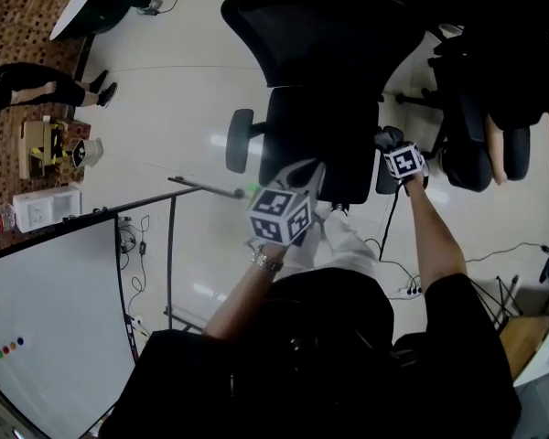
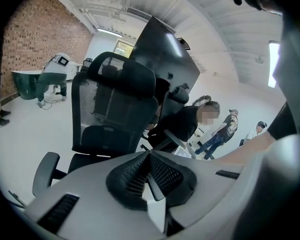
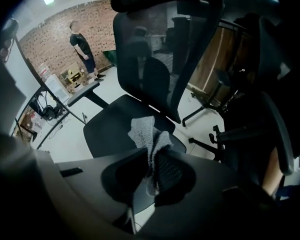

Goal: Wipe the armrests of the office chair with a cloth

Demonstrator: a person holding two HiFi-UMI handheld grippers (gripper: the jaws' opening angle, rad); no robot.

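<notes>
A black office chair (image 1: 322, 135) stands on the white floor in front of me, its left armrest (image 1: 240, 140) sticking out to the side. My left gripper (image 1: 302, 179) hovers at the seat's front edge; in the left gripper view it (image 2: 149, 156) is shut with nothing between its tips, facing the chair's mesh back (image 2: 115, 104) and one armrest (image 2: 45, 171). My right gripper (image 1: 390, 140) is at the chair's right side. In the right gripper view it (image 3: 152, 156) is shut on a grey knitted cloth (image 3: 146, 131) above the seat (image 3: 115, 126).
A second dark chair with a person in it (image 1: 483, 144) sits close on the right. A whiteboard on a stand (image 1: 55, 309) fills the lower left. Cables (image 1: 398, 268) trail on the floor. Other people stand farther off (image 2: 222, 129).
</notes>
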